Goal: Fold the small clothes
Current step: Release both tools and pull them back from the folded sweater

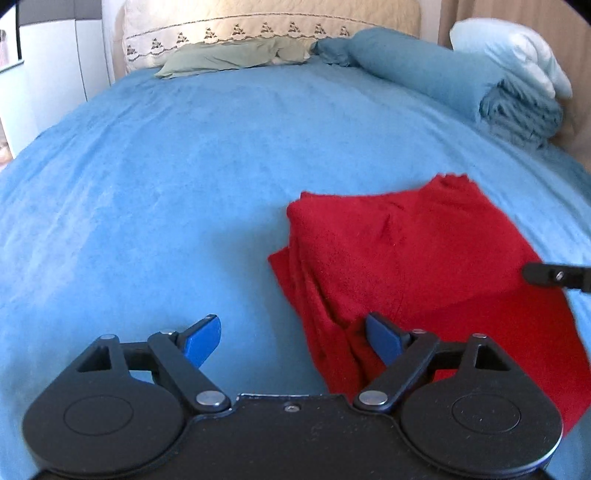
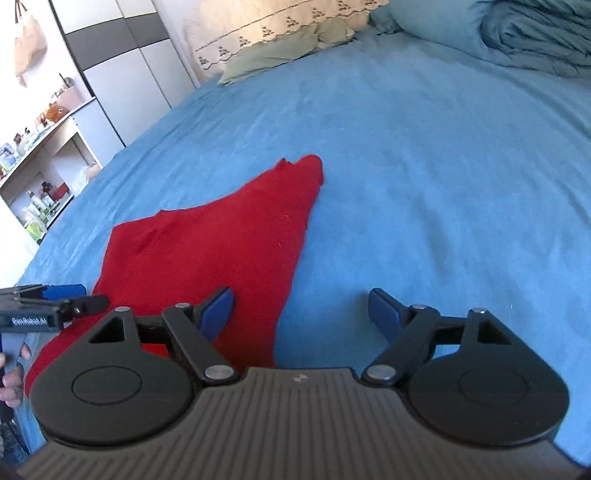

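A red knitted garment [image 1: 424, 266] lies folded over on the blue bedspread [image 1: 166, 166], right of centre in the left wrist view. My left gripper [image 1: 293, 341] is open and empty, its right finger over the garment's near left edge. In the right wrist view the garment [image 2: 207, 251] lies left of centre. My right gripper [image 2: 301, 314] is open and empty, its left finger over the garment's right edge. The right gripper's tip shows at the right edge of the left wrist view [image 1: 554, 276]. The left gripper shows at the left edge of the right wrist view [image 2: 55, 306].
A rolled teal duvet [image 1: 443, 70] and a white pillow [image 1: 517, 48] lie at the bed's far right. A green pillow [image 1: 225, 57] lies against the cream headboard [image 1: 258, 22]. A wardrobe [image 2: 122, 66] and shelves with bottles [image 2: 37, 177] stand left of the bed.
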`<state>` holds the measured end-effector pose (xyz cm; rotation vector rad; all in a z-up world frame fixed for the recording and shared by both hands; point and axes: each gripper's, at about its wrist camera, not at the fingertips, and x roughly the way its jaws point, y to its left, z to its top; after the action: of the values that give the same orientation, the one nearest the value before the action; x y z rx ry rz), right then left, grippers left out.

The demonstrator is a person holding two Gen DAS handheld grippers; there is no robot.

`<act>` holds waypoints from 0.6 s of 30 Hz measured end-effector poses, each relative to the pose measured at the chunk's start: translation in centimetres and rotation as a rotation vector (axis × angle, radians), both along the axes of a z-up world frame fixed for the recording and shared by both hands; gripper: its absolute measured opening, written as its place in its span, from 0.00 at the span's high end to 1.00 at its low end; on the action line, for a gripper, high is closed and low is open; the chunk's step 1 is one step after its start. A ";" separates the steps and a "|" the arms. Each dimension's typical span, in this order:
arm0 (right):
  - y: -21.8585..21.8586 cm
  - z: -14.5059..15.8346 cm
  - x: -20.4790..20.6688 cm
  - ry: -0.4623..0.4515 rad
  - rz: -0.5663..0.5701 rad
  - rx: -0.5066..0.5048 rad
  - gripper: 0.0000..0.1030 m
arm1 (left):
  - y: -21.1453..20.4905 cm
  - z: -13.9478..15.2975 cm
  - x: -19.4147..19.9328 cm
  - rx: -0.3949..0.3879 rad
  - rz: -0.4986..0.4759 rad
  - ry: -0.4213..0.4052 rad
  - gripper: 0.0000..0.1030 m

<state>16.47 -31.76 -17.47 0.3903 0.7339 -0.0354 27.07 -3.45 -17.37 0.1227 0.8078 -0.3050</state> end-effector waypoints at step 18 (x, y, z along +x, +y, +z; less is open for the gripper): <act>6.7 20.2 -10.1 -0.102 -0.052 -0.296 0.00 | 0.6 18.8 -13.2 0.013 0.150 -0.195 0.00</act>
<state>6.40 -25.08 2.74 0.1268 0.6068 -0.1698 13.90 -2.88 1.46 0.1019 0.6223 -0.1434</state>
